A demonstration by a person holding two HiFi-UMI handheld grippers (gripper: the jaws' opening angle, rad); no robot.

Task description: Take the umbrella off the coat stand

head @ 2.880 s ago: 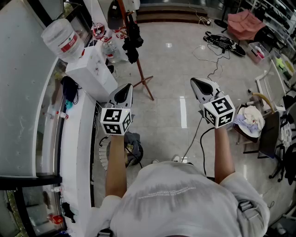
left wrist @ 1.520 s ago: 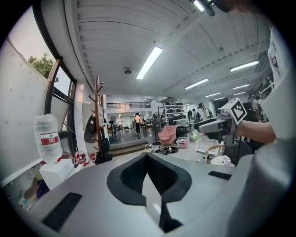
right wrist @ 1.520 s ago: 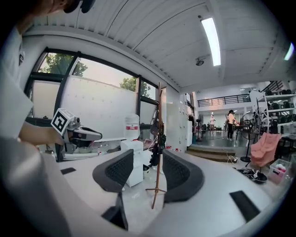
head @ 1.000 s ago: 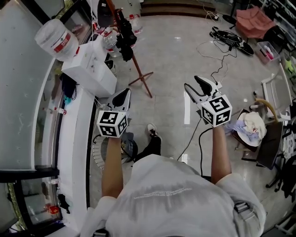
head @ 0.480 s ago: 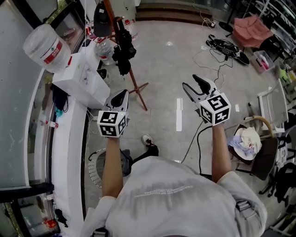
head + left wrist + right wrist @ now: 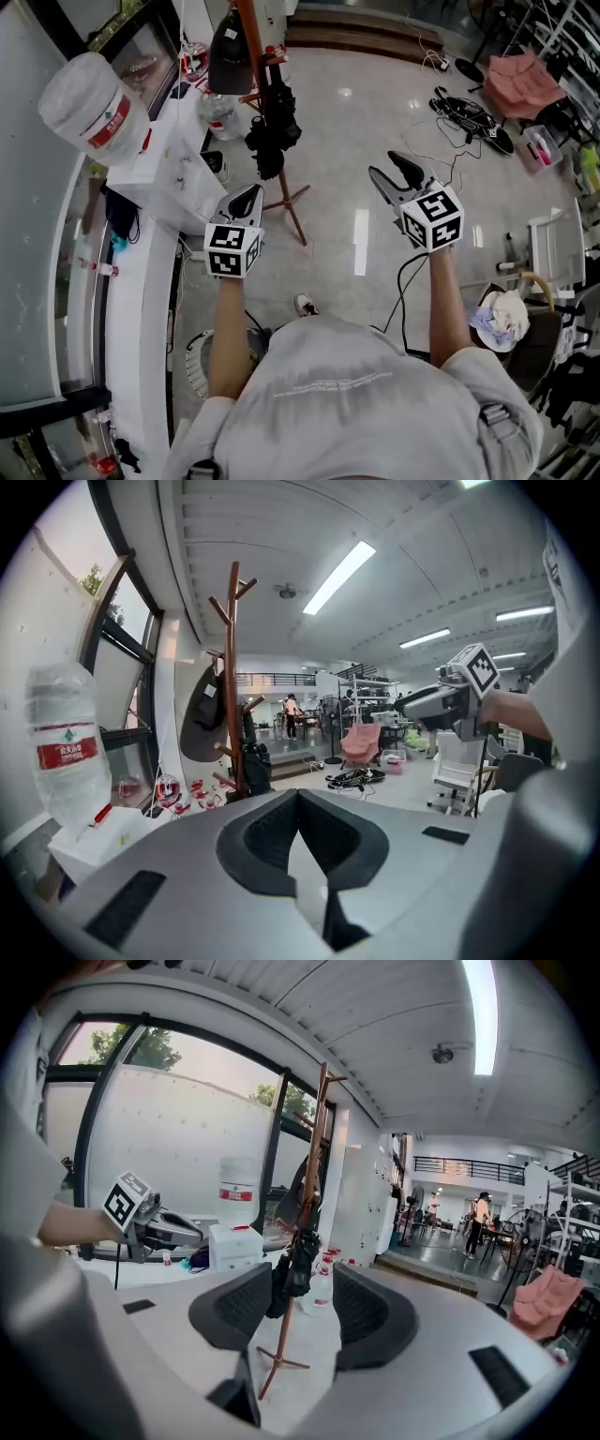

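Left gripper view: red-labelled water bottle [image 6: 64, 761], print illegible, near coat stand [image 6: 232, 667].

You held both arms stretched forward, side by side. Your left gripper [image 6: 246, 195] had its jaws closed together, empty. Your right gripper [image 6: 386, 166] had jaws apart, just narrowed slightly, nothing between them.
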